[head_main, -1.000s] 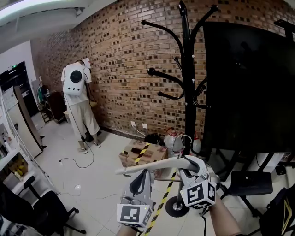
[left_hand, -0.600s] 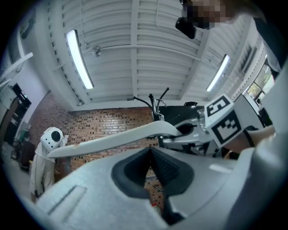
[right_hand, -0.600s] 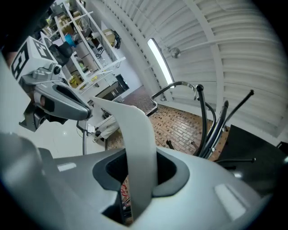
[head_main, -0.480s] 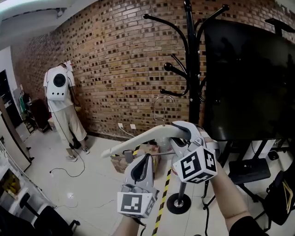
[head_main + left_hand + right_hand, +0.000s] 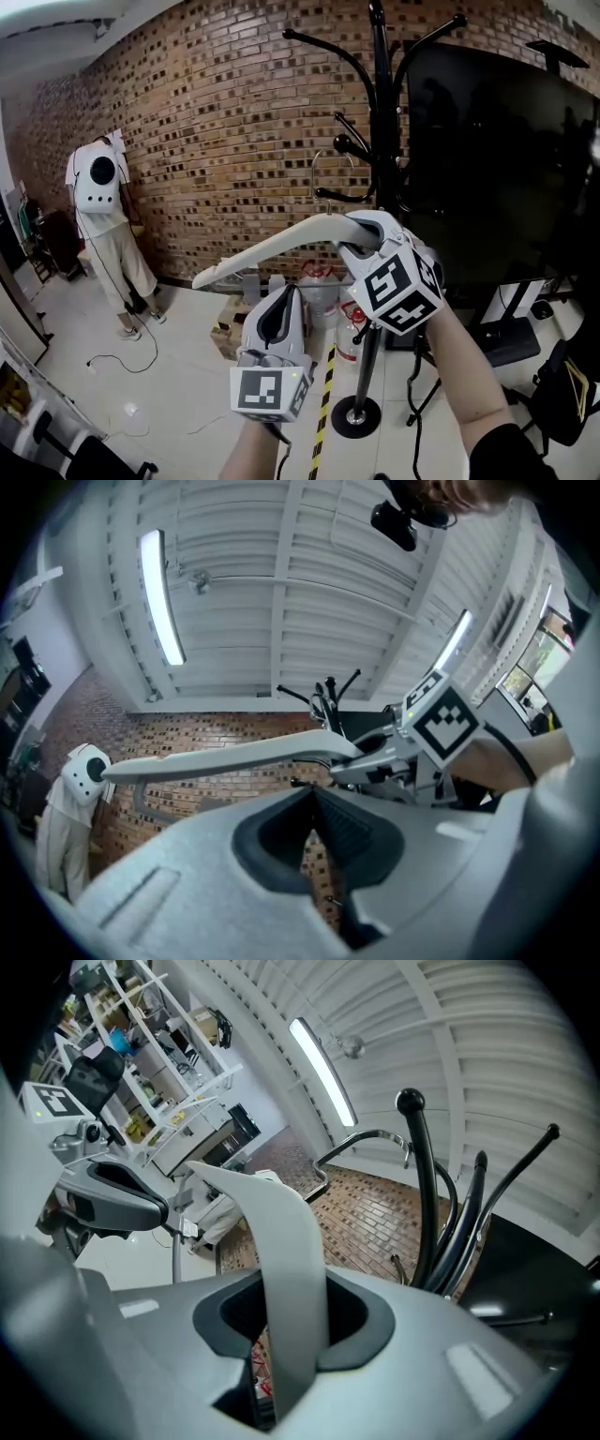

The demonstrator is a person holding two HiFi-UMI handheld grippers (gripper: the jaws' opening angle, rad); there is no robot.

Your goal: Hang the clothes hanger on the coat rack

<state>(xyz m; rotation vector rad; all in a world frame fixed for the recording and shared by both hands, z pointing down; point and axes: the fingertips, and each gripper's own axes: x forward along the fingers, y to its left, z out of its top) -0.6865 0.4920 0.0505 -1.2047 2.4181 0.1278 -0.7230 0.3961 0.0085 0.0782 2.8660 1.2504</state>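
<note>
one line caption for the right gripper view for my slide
Right gripper shut on a grey clothes hanger, its metal hook beside the black coat rack.

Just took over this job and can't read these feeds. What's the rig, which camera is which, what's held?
No robot arm here: a person holds a two-jaw gripper in each hand. The wide picture comes from a camera on their head; the other two ride on the grippers, looking along the jaws. The right gripper is clamped on the white clothes hanger, whose metal hook is close to the black coat rack but doesn't look hooked on yet. The left gripper is shut and empty, below the hanger. Another person stands by the brick wall.
</note>
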